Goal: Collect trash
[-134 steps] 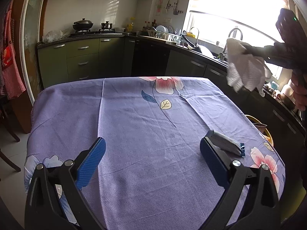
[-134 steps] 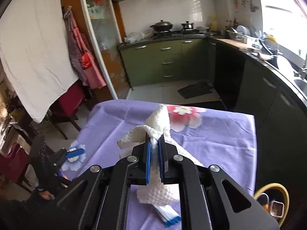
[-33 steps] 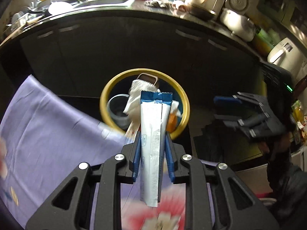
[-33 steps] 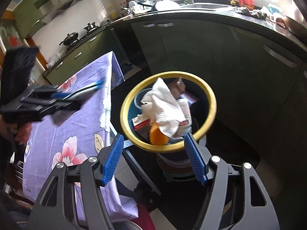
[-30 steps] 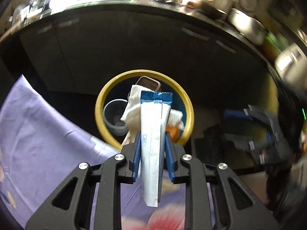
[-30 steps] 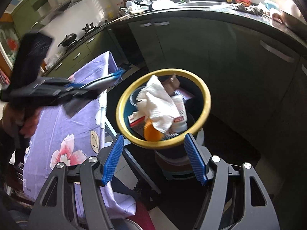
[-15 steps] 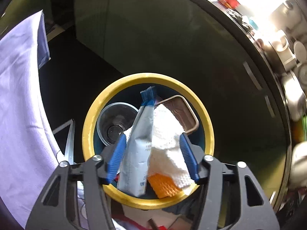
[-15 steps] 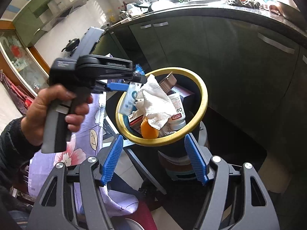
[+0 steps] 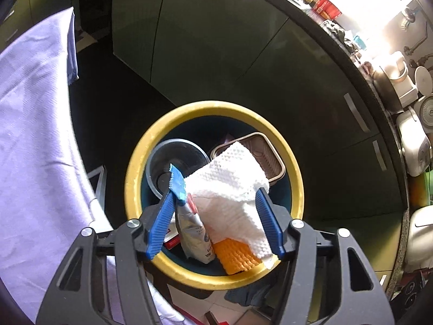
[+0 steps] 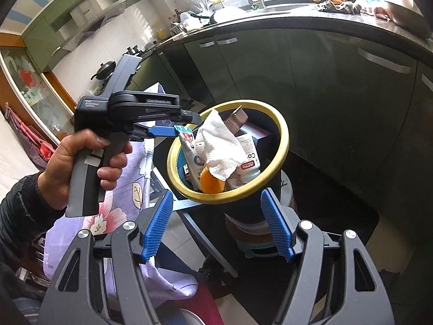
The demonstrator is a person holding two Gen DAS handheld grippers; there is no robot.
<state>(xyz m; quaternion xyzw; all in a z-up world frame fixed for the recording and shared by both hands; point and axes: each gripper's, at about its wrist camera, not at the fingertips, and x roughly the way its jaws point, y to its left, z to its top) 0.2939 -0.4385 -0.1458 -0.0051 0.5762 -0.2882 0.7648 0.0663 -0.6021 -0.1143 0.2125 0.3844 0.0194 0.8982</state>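
A yellow-rimmed bin [image 9: 295, 178] sits right under my left gripper [image 9: 215, 216], whose jaws are opening. Between them a silver wrapper with a blue end [image 9: 192, 230] lies loose in the bin, leaning by the left pad with no pad pressing on it. Beside it lie a white paper towel [image 9: 230, 189], an orange item [image 9: 238, 254], a clear cup [image 9: 176, 159] and a brown tray [image 9: 263, 154]. In the right wrist view my right gripper [image 10: 216, 227] stands open and empty in front of the bin [image 10: 281, 146]. There a hand [image 10: 89, 162] holds the left gripper [image 10: 176, 130] over the wrapper [image 10: 189, 151].
The table's purple flowered cloth [image 9: 32, 135] hangs just left of the bin, also seen in the right wrist view [image 10: 119, 203]. Dark green cabinets [image 9: 216, 54] curve behind, under a counter with appliances [image 9: 414, 146]. A metal frame bar [image 10: 189, 203] runs beside the bin's base.
The left gripper, shut on the wrapper a second ago, sank over the bin, rolled and spread its jaws; the wrapper dropped in. The right gripper stayed put.
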